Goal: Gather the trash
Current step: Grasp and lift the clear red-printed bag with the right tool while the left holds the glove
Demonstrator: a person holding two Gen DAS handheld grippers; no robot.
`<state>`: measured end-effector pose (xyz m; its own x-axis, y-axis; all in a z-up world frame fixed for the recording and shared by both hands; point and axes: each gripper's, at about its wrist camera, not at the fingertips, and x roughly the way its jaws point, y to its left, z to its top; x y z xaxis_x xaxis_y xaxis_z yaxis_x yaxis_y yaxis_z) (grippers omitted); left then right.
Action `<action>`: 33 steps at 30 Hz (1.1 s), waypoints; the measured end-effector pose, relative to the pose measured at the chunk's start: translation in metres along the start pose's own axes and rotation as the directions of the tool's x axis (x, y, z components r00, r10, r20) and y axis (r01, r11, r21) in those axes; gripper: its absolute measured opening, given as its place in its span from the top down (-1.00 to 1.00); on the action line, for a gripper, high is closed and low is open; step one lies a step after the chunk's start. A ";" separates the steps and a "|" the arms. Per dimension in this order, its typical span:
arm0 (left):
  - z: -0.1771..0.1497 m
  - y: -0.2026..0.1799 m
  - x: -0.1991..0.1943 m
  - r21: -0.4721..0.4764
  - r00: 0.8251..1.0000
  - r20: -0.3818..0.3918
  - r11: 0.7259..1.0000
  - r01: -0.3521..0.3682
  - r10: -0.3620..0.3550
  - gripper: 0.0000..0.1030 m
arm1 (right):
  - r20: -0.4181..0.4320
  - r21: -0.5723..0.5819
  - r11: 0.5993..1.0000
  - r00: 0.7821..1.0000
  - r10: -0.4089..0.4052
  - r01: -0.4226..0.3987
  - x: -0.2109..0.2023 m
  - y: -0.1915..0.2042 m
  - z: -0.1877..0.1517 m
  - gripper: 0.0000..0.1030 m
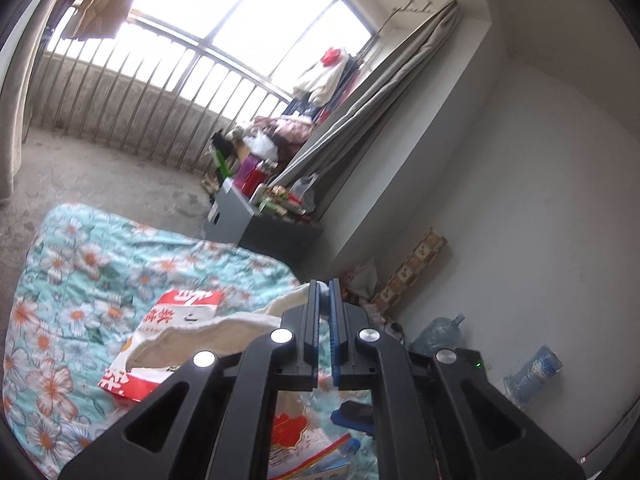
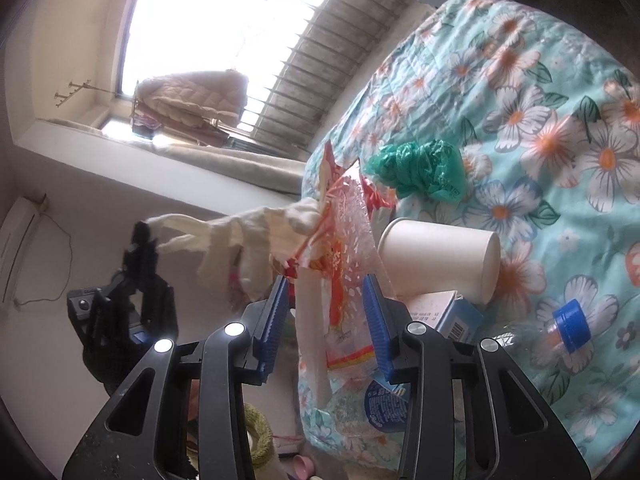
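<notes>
- on the flowered bed (image 2: 540,92), trash lies spread: a white paper cup (image 2: 440,258) on its side, a crumpled green bag (image 2: 420,170), a clear bottle with a blue cap (image 2: 568,326), a small blue-and-white box (image 2: 456,314) and a red-and-white carton (image 1: 168,336).
- the left tongs (image 1: 325,292) are pinched narrow on the handle of a white plastic bag (image 2: 240,236), holding it up off the bed; in the right view the bag stretches sideways from those tongs toward the trash.
- the right tongs (image 2: 326,284) stand partly open around a red-printed clear wrapper (image 2: 344,240); i judge the pads are touching it but not yet squeezing.
- the step in hand looks like bagging that wrapper. to do it well, close fully on the crinkled film before lifting, since a loose hold could let it slide out.
- keep the left tongs high and steady so the bag mouth hangs open; a sagging handle would shut it.
- carry the wrapper clear of the cup just beside it, so the cup does not roll.
- both tongs point slightly downward over the bed, the left raised near the wall (image 1: 540,200), the right lower among the trash.
</notes>
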<state>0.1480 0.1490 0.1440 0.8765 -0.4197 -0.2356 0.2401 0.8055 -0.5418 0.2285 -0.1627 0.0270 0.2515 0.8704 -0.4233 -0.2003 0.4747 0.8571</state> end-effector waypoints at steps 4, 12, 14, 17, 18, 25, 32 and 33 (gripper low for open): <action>0.008 -0.008 -0.014 -0.005 0.998 0.036 0.999 0.050 -0.050 0.93 | 0.008 -0.026 1.000 1.000 -0.001 0.001 -0.005 0.006 -0.002 0.27; 0.011 -0.009 -0.026 -0.021 0.997 0.043 0.998 0.067 -0.066 0.93 | 0.022 -0.054 0.997 0.998 -0.052 0.053 0.002 0.008 -0.004 0.26; 0.010 -0.008 -0.026 -0.028 0.997 0.039 0.997 0.069 -0.067 0.93 | 0.018 -0.060 0.997 0.999 -0.041 0.042 0.006 0.011 -0.004 0.26; 0.008 -0.007 -0.022 -0.048 0.997 0.019 0.996 0.079 -0.078 0.93 | 0.014 -0.103 0.994 1.000 -0.024 0.025 0.011 0.025 -0.003 0.25; 0.008 -0.007 -0.022 -0.052 0.996 0.017 0.995 0.083 -0.083 0.93 | 0.012 -0.122 0.992 1.000 -0.021 0.022 0.013 0.030 -0.002 0.25; 0.022 -0.022 -0.037 -0.037 0.988 0.079 0.990 0.136 -0.132 0.93 | -0.058 -0.183 0.964 0.977 -0.205 0.192 0.068 0.017 0.008 0.25; 0.035 -0.022 -0.058 -0.029 0.986 0.124 0.992 0.119 -0.114 0.93 | -0.034 -0.167 0.965 0.976 -0.213 0.205 0.061 0.011 0.006 0.25; 0.035 -0.022 -0.059 -0.031 0.986 0.128 0.993 0.116 -0.111 0.93 | -0.021 -0.176 0.965 0.980 -0.200 0.193 0.054 0.016 0.004 0.25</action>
<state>0.1054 0.1712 0.1980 0.8905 -0.4497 -0.0686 0.3274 0.7382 -0.5899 0.2427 -0.1084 0.0188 0.2667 0.7606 -0.5920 -0.3112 0.6493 0.6940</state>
